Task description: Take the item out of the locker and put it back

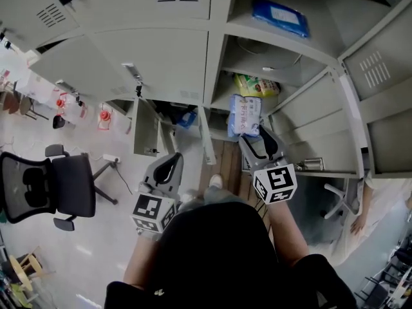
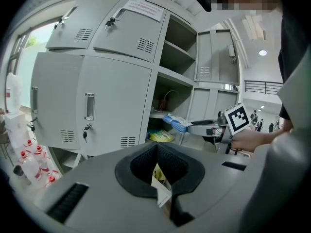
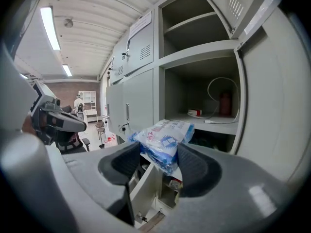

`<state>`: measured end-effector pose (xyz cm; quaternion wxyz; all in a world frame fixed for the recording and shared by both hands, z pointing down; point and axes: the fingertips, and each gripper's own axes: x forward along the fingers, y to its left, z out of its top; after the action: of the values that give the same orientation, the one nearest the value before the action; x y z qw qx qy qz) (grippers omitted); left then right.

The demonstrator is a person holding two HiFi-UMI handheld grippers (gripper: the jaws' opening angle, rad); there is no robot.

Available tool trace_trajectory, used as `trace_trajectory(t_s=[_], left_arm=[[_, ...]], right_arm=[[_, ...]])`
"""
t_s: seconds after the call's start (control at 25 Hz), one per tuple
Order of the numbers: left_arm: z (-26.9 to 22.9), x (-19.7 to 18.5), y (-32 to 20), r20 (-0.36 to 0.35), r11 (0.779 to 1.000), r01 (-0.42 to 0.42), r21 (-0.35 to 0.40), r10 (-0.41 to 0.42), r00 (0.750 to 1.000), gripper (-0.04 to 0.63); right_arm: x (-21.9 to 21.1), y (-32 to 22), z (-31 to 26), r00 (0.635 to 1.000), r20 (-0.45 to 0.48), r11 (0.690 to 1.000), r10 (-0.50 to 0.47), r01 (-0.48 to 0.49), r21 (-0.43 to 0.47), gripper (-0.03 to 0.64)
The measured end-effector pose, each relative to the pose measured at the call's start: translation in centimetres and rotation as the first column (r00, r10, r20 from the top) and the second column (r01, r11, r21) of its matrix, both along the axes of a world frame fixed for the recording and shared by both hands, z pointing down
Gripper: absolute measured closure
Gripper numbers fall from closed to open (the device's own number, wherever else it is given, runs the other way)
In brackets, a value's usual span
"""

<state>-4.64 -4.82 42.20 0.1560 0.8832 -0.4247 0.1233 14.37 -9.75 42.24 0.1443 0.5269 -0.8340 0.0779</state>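
A blue and white plastic packet (image 1: pixel 244 114) hangs in front of the open locker column (image 1: pixel 335 66), just outside its shelves. My right gripper (image 1: pixel 251 134) is shut on its near end. The right gripper view has the packet (image 3: pixel 165 137) pinched between the two dark pads (image 3: pixel 197 166). From the left gripper view, the packet (image 2: pixel 176 123) sticks out of the right gripper (image 2: pixel 201 127) toward the compartments. My left gripper (image 1: pixel 168 163) hangs lower left, before the closed doors. Its jaws (image 2: pixel 156 149) meet at the tips with nothing in them.
A blue packet (image 1: pixel 280 17) lies on the top shelf and a yellow-green packet (image 1: pixel 257 84) on a lower one. A cable (image 3: pixel 221 98) sits on the middle shelf. Open doors (image 1: pixel 380 56) flank the column at right. An office chair (image 1: pixel 55 185) stands at left.
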Motion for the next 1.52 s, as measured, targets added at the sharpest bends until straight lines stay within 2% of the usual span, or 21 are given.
trace_trajectory(t_s=[0.6, 1.52], left_arm=[[1.1, -3.2, 1.5, 0.049, 0.993, 0.110, -0.051, -0.107, 0.993, 0.583], [2.9, -5.2, 2.9, 0.076, 0.965, 0.237, -0.114, -0.230, 0.970, 0.583]], right_arm=[[0.5, -6.4, 5.9, 1.000, 0.001, 0.997, 0.026, -0.026, -0.066, 0.383], [-0.4, -13.6, 16.2, 0.998, -0.062, 0.972, -0.033, 0.018, -0.233, 0.385]])
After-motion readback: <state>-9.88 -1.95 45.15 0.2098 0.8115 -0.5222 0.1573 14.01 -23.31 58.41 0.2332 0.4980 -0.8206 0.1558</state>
